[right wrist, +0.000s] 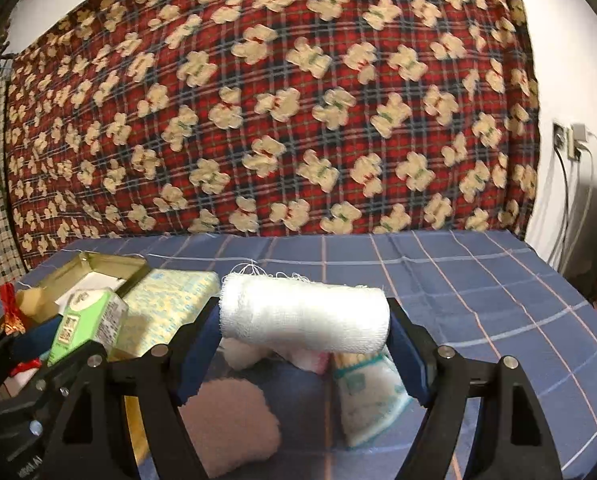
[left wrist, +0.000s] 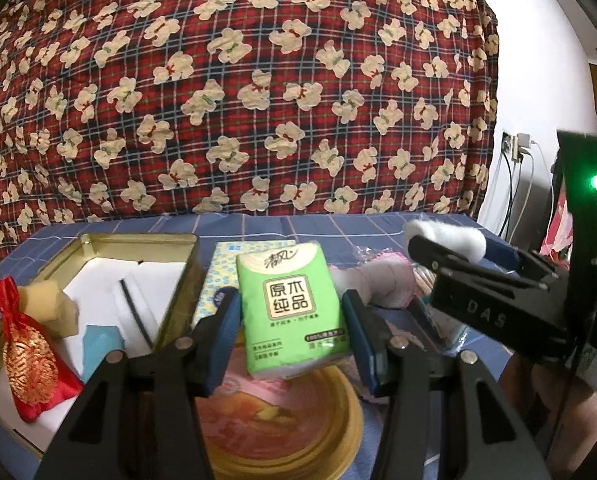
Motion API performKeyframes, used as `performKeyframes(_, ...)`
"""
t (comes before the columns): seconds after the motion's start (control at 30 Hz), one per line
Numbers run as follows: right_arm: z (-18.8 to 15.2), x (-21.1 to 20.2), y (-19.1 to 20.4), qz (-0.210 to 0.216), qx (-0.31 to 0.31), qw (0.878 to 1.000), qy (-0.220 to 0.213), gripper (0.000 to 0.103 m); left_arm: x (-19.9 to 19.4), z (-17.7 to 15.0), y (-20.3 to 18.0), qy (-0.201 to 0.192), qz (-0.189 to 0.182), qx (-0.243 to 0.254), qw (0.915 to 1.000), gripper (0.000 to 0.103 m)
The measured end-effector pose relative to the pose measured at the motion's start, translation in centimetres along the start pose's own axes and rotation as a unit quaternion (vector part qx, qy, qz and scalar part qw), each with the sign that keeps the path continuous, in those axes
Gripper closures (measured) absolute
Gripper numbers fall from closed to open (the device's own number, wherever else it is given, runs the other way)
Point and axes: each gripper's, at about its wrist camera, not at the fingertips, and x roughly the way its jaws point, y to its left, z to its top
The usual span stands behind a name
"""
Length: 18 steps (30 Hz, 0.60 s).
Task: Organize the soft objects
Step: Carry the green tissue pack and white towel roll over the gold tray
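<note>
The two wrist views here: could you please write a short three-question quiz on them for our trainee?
1. True or false: the left gripper holds a green tissue pack.
2. What does the right gripper hold? A) a sponge B) a white gauze roll C) a red pouch
3. Fill in: the red pouch lies in the open gold ____.

Key:
1. True; the pack sits between its blue pads, off the blue cloth.
2. B; the roll spans the gap between its fingers.
3. Tin, with the yellow sponge beside the pouch.
</note>
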Motion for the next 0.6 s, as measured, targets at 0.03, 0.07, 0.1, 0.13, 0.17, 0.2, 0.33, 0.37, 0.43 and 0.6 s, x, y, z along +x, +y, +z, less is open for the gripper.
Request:
performKeyframes(0.03,0.4,0.0,0.4,0.007,-0.003,1.0,0.0,0.023,-0.1,0.1,0.4,-0.001,0.003,-0.001,1.0,0.052)
performKeyframes(0.07,0.8,0.1,0.9,0.014,-0.005,1.0,0.0,0.023,-0.1,0.1,0.8,0.001,0.006,-0.002,1.0,0.052)
performKeyframes(0.1,1.1,0.1,1.3,0.018,-0.007,1.0,0.0,0.023,-0.3,0.2,1.1,0.001,0.007,-0.005,1.0,0.052)
performKeyframes(0.13,1.5,0.2,1.9,0.025,-0.011,1.0,-0.001,0.023,-0.4,0.3,1.7,0.002,0.011,-0.009,0.9999,0.052)
performKeyframes(0.17,2.0,0.4,2.6,0.035,-0.014,0.999,0.0,0.023,-0.6,0.4,2.1,0.002,0.014,-0.012,0.9998,0.052)
performKeyframes(0.2,2.3,0.5,3.2,0.043,-0.017,0.999,0.001,0.023,-0.8,0.5,2.7,0.001,0.02,-0.016,0.9997,0.052)
performKeyframes(0.33,3.6,1.3,6.1,0.086,-0.025,0.996,0.012,0.023,-1.5,1.1,5.2,-0.002,0.047,-0.023,0.9986,0.052)
performKeyframes(0.37,4.0,1.6,7.1,0.098,-0.026,0.995,0.015,0.023,-1.7,1.2,5.9,-0.002,0.051,-0.027,0.9983,0.052)
performKeyframes(0.43,4.4,1.9,8.4,0.115,-0.03,0.993,0.022,0.023,-1.7,1.5,7.4,0.001,0.066,-0.033,0.9973,0.052)
performKeyframes(0.6,5.6,3.7,12.1,0.152,-0.042,0.986,0.054,0.023,-1.1,2.5,11.0,0.02,0.092,-0.044,0.9946,0.052)
